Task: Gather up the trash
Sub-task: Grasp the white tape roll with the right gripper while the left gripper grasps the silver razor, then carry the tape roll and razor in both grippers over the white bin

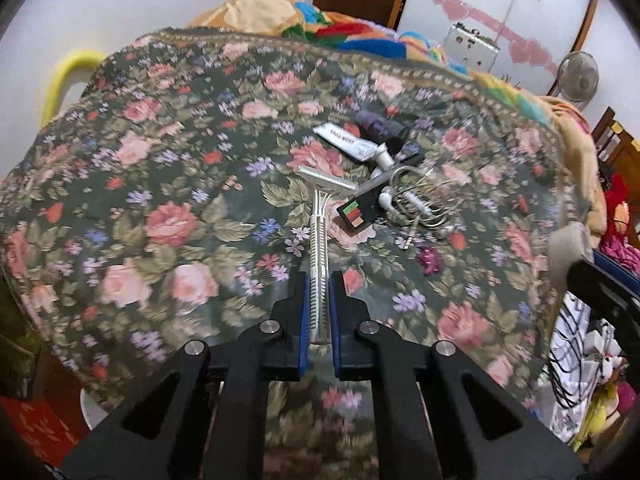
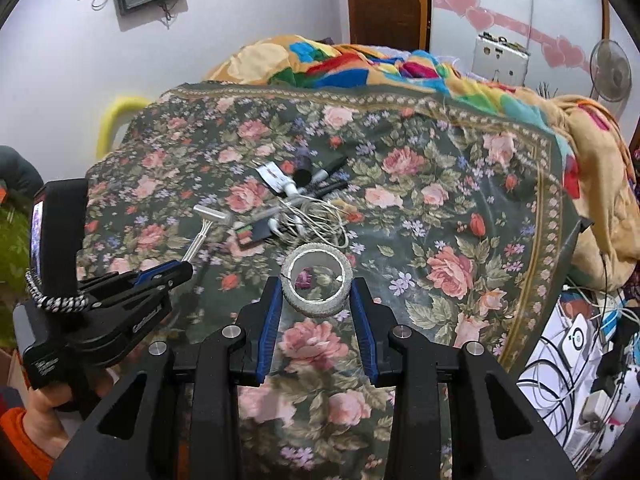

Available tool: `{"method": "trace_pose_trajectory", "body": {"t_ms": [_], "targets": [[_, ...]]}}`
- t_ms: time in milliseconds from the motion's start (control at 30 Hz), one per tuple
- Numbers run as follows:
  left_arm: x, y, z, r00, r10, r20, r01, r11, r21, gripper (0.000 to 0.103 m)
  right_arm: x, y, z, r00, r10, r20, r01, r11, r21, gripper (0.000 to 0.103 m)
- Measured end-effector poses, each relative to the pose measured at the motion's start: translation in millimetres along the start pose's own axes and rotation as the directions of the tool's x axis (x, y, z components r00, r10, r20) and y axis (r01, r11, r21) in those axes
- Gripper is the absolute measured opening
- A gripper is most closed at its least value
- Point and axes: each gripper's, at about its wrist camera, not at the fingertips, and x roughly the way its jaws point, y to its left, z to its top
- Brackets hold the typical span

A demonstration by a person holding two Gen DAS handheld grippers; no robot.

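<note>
My left gripper (image 1: pixel 319 280) is shut on the handle of a silver disposable razor (image 1: pixel 320 216), held above the floral-clothed table (image 1: pixel 160 200); the razor head points away. In the right wrist view the left gripper (image 2: pixel 182 270) shows at the left, with the razor (image 2: pixel 204 224) sticking out of it. My right gripper (image 2: pixel 318 284) is shut on a nearly empty tape roll (image 2: pixel 316 286), held upright above the cloth. On the table lie tangled white earphones (image 1: pixel 416 200), a small dark card with coloured stripes (image 1: pixel 356 212), a white tube (image 1: pixel 356 142) and dark pens (image 2: pixel 328 168).
A colourful blanket (image 2: pixel 360 64) is heaped at the table's far side. A yellow chair back (image 1: pixel 68 76) stands at the far left. Cables and chargers (image 2: pixel 580 340) pile up at the right. A fan (image 2: pixel 610 70) and a brown door (image 2: pixel 384 0) stand behind.
</note>
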Motion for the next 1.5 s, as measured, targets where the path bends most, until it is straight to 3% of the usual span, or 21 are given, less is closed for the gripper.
{"method": "trace_pose_trajectory", "body": {"t_ms": [433,867,1200,1500], "targets": [[-151,46,-20,0.984,0.031,0.173,-0.031,1.0,-0.007,0.008,-88,74,13,0.992,0.051,0.115,-0.041,0.995,-0.088,0.032],[-272,143,-83,0.953,0.165,0.256,-0.143,0.984,-0.103,0.008,-149,187,-7,0.969,0.186,0.162,-0.144,0.961,-0.238,0.032],[-309,228,-146,0.944,0.263,0.199,-0.223,0.954,-0.201,0.008,-148,276,-38,0.953,0.291,0.089,-0.249,0.913,-0.323,0.032],[-273,298,-192,0.951,0.307,0.041,-0.284,0.918,-0.277,0.008,-107,348,-73,0.946,0.316,-0.064,-0.316,0.866,-0.388,0.032]]}}
